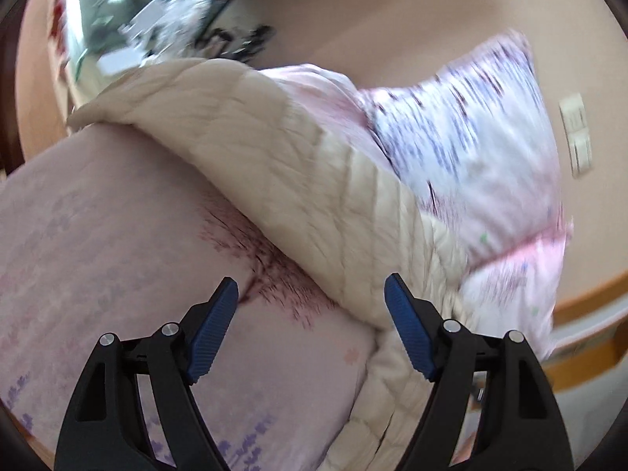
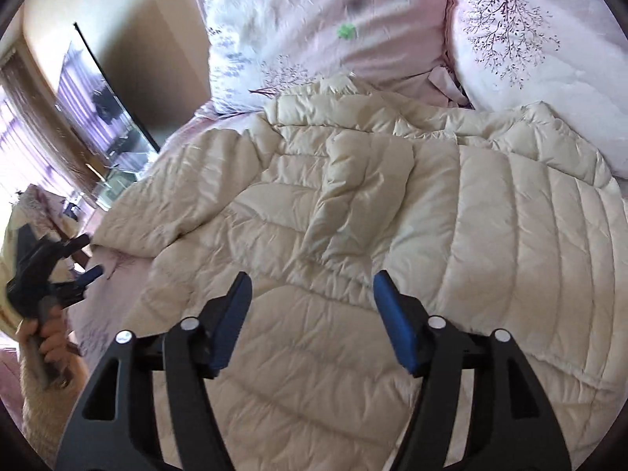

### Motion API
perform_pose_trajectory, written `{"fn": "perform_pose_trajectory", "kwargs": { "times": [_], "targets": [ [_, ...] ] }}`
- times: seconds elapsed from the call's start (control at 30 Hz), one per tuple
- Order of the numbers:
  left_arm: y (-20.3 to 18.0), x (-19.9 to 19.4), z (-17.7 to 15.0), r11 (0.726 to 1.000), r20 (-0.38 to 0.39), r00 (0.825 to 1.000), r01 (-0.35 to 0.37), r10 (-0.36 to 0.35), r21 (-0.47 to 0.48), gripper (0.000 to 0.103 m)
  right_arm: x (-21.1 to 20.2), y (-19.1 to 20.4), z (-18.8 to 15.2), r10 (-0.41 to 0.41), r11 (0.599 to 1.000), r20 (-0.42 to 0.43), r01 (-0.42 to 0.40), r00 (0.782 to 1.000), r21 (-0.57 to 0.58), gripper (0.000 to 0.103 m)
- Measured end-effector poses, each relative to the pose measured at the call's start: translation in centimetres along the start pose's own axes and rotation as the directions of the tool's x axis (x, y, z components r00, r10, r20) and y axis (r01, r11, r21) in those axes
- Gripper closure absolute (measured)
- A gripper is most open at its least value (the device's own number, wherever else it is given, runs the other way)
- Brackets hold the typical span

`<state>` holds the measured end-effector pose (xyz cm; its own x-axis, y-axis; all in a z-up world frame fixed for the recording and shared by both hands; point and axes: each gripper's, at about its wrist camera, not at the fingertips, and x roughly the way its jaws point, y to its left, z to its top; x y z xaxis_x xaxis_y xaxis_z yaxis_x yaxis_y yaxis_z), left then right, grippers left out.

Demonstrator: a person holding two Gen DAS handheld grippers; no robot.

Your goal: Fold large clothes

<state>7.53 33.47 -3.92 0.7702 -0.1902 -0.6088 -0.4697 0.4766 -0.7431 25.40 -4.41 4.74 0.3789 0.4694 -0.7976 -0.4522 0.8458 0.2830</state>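
So the big pink bedsheet with a printed branch pattern covers the bed, and the cream quilted puffer coat is sprawled across it, rumpled, its top edge up against the two pink-and-white floral pillows. That coat looks light and squishy but slick, so I'd guess it'll slide and puff back open; best grab is probably a seamed edge or hem rather than the fat middle. Right gripper hovers over the coat, fingers wide, nothing in them. Left gripper is wide and empty too, over the sheet just beside the coat's edge. Only the right view shows the whole coat plus the hand holding the left one; left view is blurry
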Motion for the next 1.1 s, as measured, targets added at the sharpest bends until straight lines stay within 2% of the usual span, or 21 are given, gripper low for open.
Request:
{"fn": "perform_pose_trajectory", "kwargs": {
  "times": [0.13, 0.2, 0.37, 0.43, 0.47, 0.5, 0.53, 0.7, 0.83, 0.97, 1.1],
  "targets": [
    [1.8, 0.8, 1.6, 0.992, 0.038, 0.999, 0.023, -0.018, -0.121, 0.027, -1.7, -1.0, -1.2, 0.013, 1.000, -0.003, -0.013, 1.000, 0.027, 0.036],
    [2.6, 1.2, 2.3, 0.983, 0.059, 0.998, 0.044, -0.034, -0.179, 0.032, -2.1, -1.4, -1.4, 0.011, 0.999, 0.000, -0.011, 1.000, 0.046, 0.036],
    [2.9, 1.9, 3.4, 0.977, 0.081, 0.997, 0.036, -0.019, -0.211, 0.058, -3.0, -3.0, -2.2, -0.003, 0.997, 0.009, 0.003, 1.000, 0.077, 0.035],
    [2.9, 2.1, 3.7, 0.978, 0.090, 0.996, 0.033, -0.015, -0.207, 0.080, -3.3, -3.5, -2.4, -0.010, 0.996, 0.011, 0.009, 1.000, 0.088, 0.035],
    [2.8, 2.1, 3.9, 0.979, 0.094, 0.995, 0.031, -0.012, -0.202, 0.083, -3.6, -3.9, -2.6, -0.014, 0.995, 0.012, 0.012, 1.000, 0.095, 0.035],
    [2.5, 2.0, 4.1, 0.981, 0.103, 0.995, 0.031, -0.012, -0.189, 0.091, -3.7, -4.1, -2.7, -0.014, 0.995, 0.014, 0.013, 1.000, 0.099, 0.035],
    [2.1, 1.7, 4.3, 0.985, 0.110, 0.994, 0.033, -0.014, -0.171, 0.094, -4.0, -4.5, -2.9, -0.014, 0.994, 0.018, 0.012, 1.000, 0.107, 0.035],
    [-2.1, -0.1, 4.7, 0.997, 0.152, 0.987, 0.065, -0.057, -0.043, 0.096, -5.8, -6.3, -3.6, -0.023, 0.989, 0.053, 0.015, 0.998, 0.145, 0.033],
    [-7.3, -1.5, 3.6, 0.989, 0.162, 0.978, 0.116, -0.131, 0.096, 0.097, -7.4, -7.5, -4.3, -0.029, 0.985, 0.081, 0.015, 0.996, 0.171, 0.033],
    [-13.1, -1.6, 1.0, 0.953, 0.104, 0.969, 0.198, -0.226, 0.228, 0.097, -8.8, -8.6, -5.0, -0.040, 0.982, 0.104, 0.020, 0.994, 0.187, 0.032],
    [-18.7, 0.4, -3.4, 0.893, -0.031, 0.952, 0.295, -0.303, 0.339, 0.097, -9.6, -9.8, -5.7, -0.049, 0.976, 0.116, 0.023, 0.992, 0.215, 0.032]
  ]
}}
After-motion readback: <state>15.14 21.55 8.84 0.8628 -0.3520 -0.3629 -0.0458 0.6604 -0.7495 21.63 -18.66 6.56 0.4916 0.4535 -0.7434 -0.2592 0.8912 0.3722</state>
